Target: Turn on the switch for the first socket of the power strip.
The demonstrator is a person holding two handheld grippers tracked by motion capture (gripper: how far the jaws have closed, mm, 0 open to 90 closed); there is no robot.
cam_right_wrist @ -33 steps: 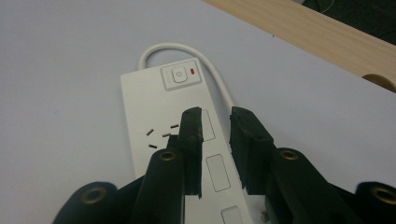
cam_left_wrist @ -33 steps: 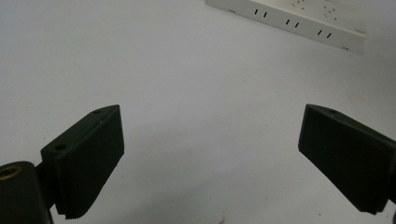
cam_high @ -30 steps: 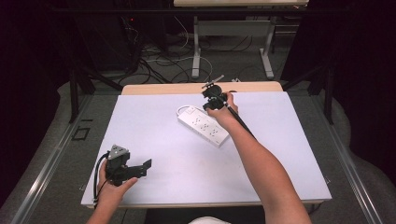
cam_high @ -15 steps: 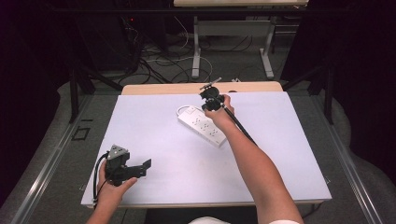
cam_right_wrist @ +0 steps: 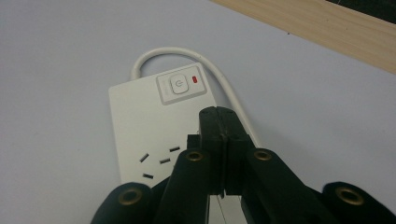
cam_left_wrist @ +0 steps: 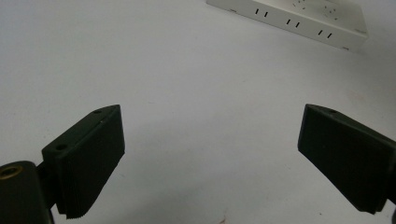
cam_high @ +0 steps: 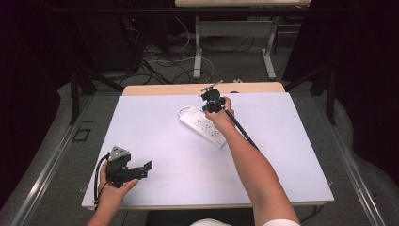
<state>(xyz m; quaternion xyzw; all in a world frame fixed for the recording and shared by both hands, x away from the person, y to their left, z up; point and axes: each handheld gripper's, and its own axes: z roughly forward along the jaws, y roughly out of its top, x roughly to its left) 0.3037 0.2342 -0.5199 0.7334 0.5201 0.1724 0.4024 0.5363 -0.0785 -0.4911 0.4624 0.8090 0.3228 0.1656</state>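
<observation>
A white power strip [cam_high: 201, 126] lies at an angle on the white tabletop [cam_high: 282, 150], toward the back middle. Its switch end, with a power button [cam_right_wrist: 178, 85] and a red lamp [cam_right_wrist: 195, 80], faces the far side, and its white cord [cam_right_wrist: 224, 88] loops behind it. My right gripper [cam_right_wrist: 219, 114] is shut with nothing between the jaws, its tips just above the strip, close to the button. In the high view that right gripper [cam_high: 210, 107] points down over the strip's far end. My left gripper [cam_high: 147, 168] is held open near the front left corner, empty. The left gripper [cam_left_wrist: 210, 154] faces the strip [cam_left_wrist: 299, 18].
A bare wooden strip [cam_high: 188, 88] runs along the table's far edge. A black cable [cam_high: 242, 132] trails from the right gripper beside the forearm. Behind the table, the floor holds cables and another table's metal legs [cam_high: 197, 52].
My right gripper has sunk a little toward the switch end of the power strip. The left hand has stayed where it was.
</observation>
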